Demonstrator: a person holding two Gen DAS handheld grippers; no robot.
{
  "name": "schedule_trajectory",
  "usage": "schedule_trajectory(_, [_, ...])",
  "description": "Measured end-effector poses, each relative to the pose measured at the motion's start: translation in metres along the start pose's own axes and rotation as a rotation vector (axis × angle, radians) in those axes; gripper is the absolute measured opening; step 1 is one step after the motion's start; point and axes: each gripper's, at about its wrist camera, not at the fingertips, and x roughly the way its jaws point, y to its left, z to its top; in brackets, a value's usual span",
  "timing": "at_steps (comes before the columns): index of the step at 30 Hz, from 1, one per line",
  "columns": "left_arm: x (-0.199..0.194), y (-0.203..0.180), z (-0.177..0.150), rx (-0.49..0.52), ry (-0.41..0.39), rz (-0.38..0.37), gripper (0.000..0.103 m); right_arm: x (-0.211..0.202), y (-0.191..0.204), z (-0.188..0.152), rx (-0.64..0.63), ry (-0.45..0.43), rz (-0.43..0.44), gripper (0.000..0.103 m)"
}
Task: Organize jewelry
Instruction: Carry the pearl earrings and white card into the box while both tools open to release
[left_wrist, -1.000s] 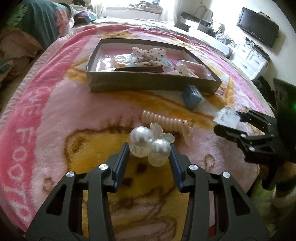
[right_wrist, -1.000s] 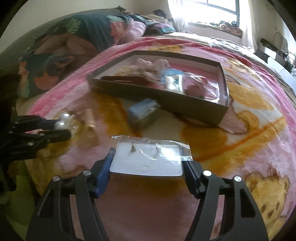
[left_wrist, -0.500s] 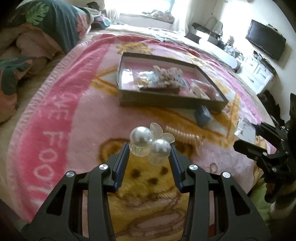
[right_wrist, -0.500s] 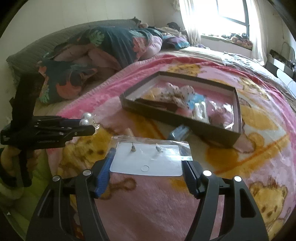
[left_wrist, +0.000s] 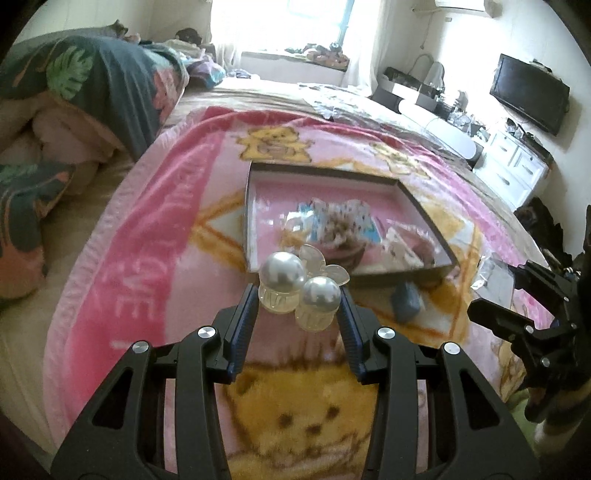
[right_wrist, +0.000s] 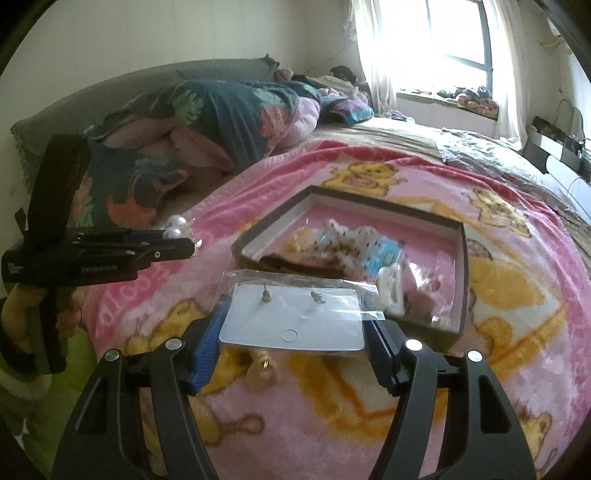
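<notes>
The pearl hair clip (left_wrist: 299, 291) sits pinched between the fingers of the left gripper (left_wrist: 298, 308), held clear of the blanket (left_wrist: 122, 258). It consists of two glossy pearl spheres on ribbed, translucent bases, with a clear petal-shaped piece behind them. The pads bear on the ribbed bases rather than the smooth spheres, which probably gives a surer hold.

The earring card (right_wrist: 295, 317) is clamped edge to edge between the fingers of the right gripper (right_wrist: 293, 328). It is a flat, white, round-cornered card inside a clear, crinkled plastic sleeve, with two small metal studs mounted near its upper edge. Holding it by its side edges keeps the card level and leaves the studs untouched.

Beyond both items lies the tray (left_wrist: 424, 206), a shallow rectangular cardboard box with dark walls and a pink floor. It already contains soft fabric pieces, a dotted bow-like item and further clear packets; details are blurred. Both grippers point toward it, so it is judged to be the destination for the two held items.

A small blue box (left_wrist: 406, 304) rests on the blanket just in front of the tray's near wall. A beige coiled hair tie (right_wrist: 262, 369) lies on the blanket below the card. The blanket is plush, pink and yellow, printed with bears, and covers the bed.
</notes>
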Motion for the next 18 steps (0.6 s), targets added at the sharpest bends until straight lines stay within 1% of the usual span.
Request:
schedule_trajectory(5, [0.011, -0.005, 0.02, 0.004, -0.014, -0.009, 0.034, 0.008, -0.012, 0.013, 0.011, -0.013, -0.025, 0.066])
schedule_trajectory(12, [0.029, -0.013, 0.04, 0.012, -0.017, -0.019, 0.034, 0.02, -0.033, 0.026, 0.029, -0.017, -0.072, 0.066])
schedule_trajectory(18, [0.055, -0.018, 0.051, 0.023, 0.01, -0.015, 0.034, 0.037, -0.051, 0.033, 0.049, -0.002, -0.106, 0.066])
